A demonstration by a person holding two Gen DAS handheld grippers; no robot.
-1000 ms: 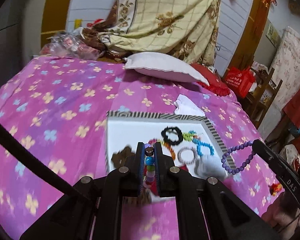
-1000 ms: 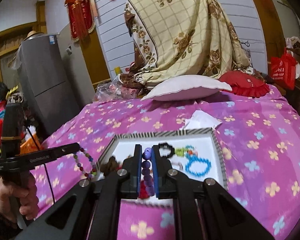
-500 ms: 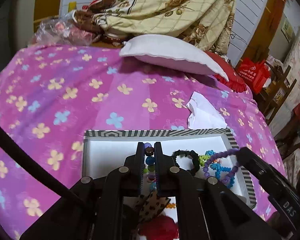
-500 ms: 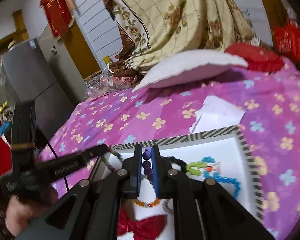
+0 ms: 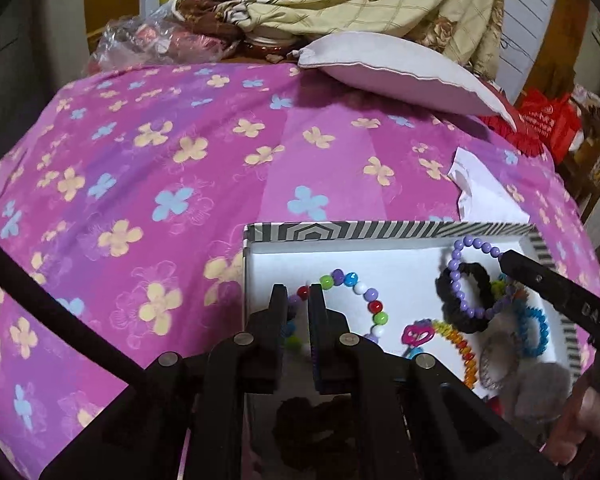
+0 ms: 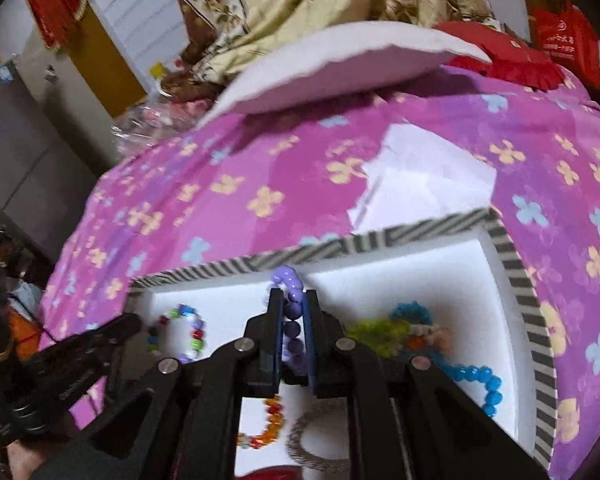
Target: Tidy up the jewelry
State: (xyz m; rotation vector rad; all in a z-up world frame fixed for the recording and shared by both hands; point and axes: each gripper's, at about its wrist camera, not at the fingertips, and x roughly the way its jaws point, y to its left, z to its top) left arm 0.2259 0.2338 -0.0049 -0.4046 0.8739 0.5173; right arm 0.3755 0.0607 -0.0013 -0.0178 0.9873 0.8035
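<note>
Fingers: left (image 5: 298, 294) grips multicolour bracelet (image 5: 360, 292), right (image 6: 293, 300) purple bracelet (image 6: 290, 312), seemingly over tray (image 6: 516, 288).

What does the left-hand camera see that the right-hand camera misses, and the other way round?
Only the left wrist view shows the black scrunchie and the pink clip. Only the right wrist view shows the grey cabinet and the red hanging ornament. Both show the striped-rim box on the pink flowered bedspread, the white pillow, the multicoloured bead bracelet pinched in the left gripper, and the purple bead bracelet pinched in the right gripper.
</note>
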